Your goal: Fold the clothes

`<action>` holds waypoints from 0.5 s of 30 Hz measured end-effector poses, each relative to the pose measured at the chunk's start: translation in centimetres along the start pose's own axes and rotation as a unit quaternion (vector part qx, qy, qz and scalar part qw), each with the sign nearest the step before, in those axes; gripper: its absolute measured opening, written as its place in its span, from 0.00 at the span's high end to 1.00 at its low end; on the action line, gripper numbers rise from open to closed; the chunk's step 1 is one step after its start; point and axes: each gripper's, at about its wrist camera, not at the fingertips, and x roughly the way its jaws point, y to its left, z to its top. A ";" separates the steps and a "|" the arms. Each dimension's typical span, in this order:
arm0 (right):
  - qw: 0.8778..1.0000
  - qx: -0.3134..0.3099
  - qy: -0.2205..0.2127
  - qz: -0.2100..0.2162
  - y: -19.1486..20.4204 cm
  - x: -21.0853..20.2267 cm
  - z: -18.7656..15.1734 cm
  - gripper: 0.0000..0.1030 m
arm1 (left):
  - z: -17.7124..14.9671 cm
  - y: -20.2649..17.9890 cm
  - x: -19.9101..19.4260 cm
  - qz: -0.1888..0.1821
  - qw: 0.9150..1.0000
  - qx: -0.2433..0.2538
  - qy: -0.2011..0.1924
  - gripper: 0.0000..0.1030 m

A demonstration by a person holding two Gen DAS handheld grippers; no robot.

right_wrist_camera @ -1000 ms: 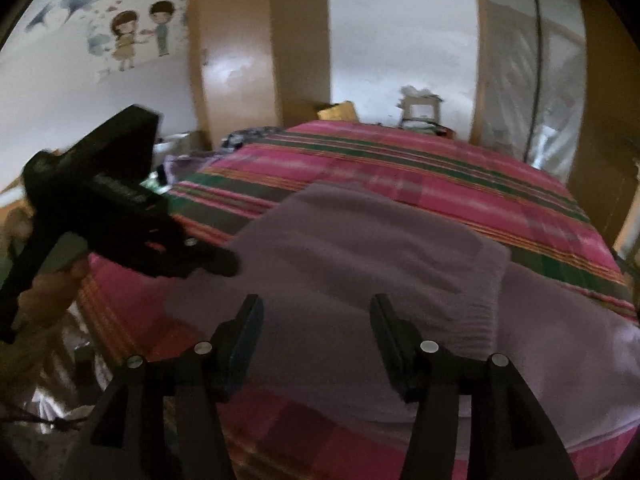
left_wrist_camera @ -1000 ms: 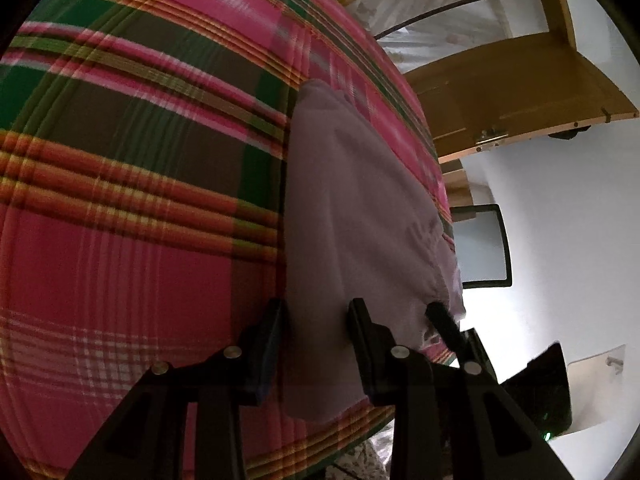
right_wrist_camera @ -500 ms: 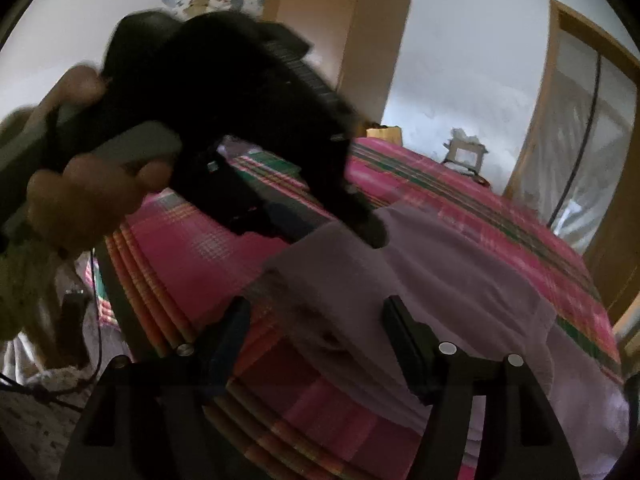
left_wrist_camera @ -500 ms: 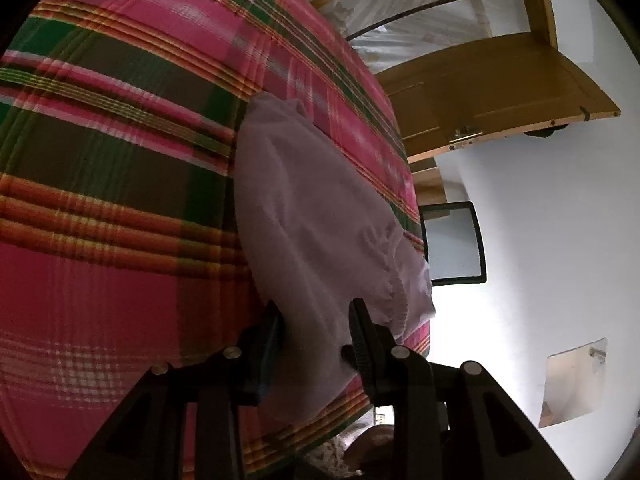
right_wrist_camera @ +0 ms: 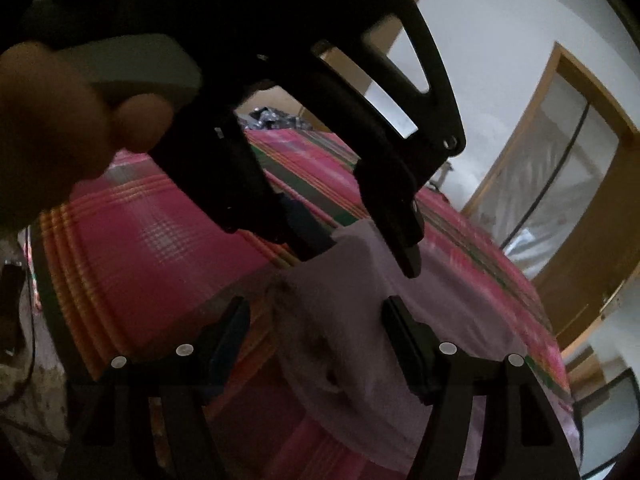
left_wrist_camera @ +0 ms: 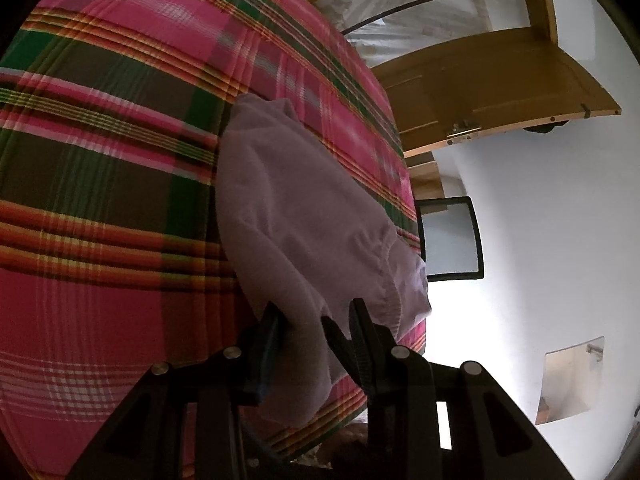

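Left gripper (left_wrist_camera: 314,318) now pinching garment (left_wrist_camera: 296,216) edge

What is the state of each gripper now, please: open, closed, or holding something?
Left gripper: closed on an edge of the lilac garment, lifting it off the plaid bed cover.
Right gripper: open, holding nothing, with the garment lying between its fingers.

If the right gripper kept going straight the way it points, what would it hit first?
Most likely the lilac garment lying between the open fingers of the right gripper. The left gripper hangs just beyond, over the same cloth; depth between them is unclear.
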 end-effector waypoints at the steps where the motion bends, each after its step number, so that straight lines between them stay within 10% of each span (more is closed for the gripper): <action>1: 1.000 0.007 0.003 -0.003 -0.2 0.2 0.1 0.31 | 0.0 0.0 0.0 0.002 1.000 0.000 0.002 0.67; 9: 1.000 0.016 0.011 -0.021 -0.6 1.2 0.7 0.37 | -0.3 -0.1 -0.1 0.002 1.000 -0.001 0.002 0.67; 15: 1.000 0.028 0.011 -0.010 -0.8 1.3 0.9 0.70 | -0.4 -0.2 -0.8 0.003 1.000 0.003 -0.013 0.60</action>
